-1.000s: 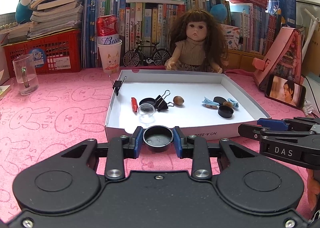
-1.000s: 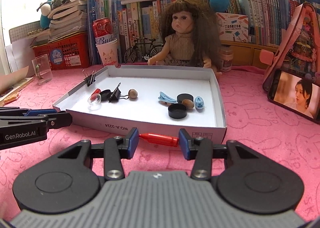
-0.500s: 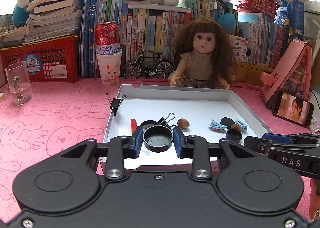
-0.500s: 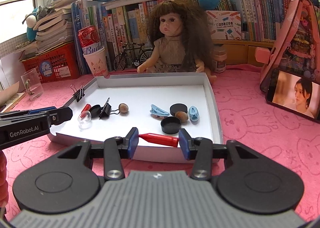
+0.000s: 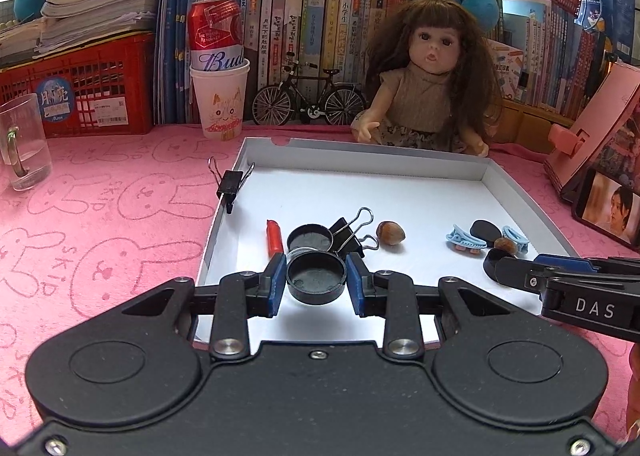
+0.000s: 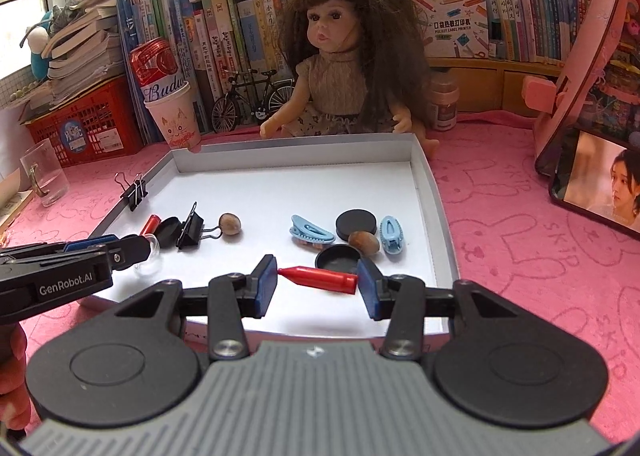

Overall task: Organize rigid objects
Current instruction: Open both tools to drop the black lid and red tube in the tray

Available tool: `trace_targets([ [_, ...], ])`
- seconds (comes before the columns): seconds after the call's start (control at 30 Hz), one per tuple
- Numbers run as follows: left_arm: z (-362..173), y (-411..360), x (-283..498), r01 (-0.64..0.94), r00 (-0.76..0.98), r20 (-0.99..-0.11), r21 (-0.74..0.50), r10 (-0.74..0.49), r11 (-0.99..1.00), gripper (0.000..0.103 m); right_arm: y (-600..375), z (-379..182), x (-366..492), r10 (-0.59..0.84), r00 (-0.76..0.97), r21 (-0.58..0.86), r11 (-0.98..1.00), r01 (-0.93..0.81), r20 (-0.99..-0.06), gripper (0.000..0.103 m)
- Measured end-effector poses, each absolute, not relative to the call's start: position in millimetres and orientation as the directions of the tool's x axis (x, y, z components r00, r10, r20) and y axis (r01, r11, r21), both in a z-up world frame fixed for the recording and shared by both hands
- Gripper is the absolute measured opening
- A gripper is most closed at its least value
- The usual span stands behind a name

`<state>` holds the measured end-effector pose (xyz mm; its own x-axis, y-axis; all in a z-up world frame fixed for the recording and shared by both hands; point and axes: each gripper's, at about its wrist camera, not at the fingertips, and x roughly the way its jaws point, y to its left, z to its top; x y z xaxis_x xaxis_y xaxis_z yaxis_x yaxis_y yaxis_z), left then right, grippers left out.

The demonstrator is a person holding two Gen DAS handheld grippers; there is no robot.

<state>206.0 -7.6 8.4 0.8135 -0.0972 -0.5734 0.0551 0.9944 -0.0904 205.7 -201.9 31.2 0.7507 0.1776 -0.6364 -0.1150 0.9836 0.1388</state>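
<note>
Now that both loads have advanced over the white tray (image 5: pixel 516 192), left gripper (image 5: pixel 316 279) pinches a black cap (image 5: pixel 316 278), right gripper (image 6: pixel 317 281) a red crayon (image 6: pixel 320 278), ready for placing.

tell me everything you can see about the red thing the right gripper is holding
The red piece is a small, smooth, glossy cylinder that looks like plastic, tapering to a point at one end and flat at the other. It lies roughly level, crosswise between the right gripper's blue pads, point to the left pad, flat end to the right. It is held over the near part of the white tray, touching nothing else.
</note>
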Motion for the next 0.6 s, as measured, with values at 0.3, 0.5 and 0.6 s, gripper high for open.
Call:
trace_targets([
  [0.3,1.9,-11.0,217.4,0.054,0.809,-0.581,-0.074,-0.087,0.996,0.030,-197.2,22.7,217.0,0.163,0.737,0.124,0.986,-0.108,-0.655,0.049],
  [0.5,0.6,-11.2,226.2,0.046,0.814,-0.576,-0.075,-0.081,0.996,0.030,-197.5,18.7,225.5,0.155,0.736,0.129,0.987,-0.092,-0.659,0.049],
  [0.6,-0.1,-10.7,229.1,0.042,0.817,-0.572,-0.077,-0.078,0.996,0.030,-197.4,18.0,228.7,0.153,0.738,0.133,0.987,-0.086,-0.657,0.049],
])
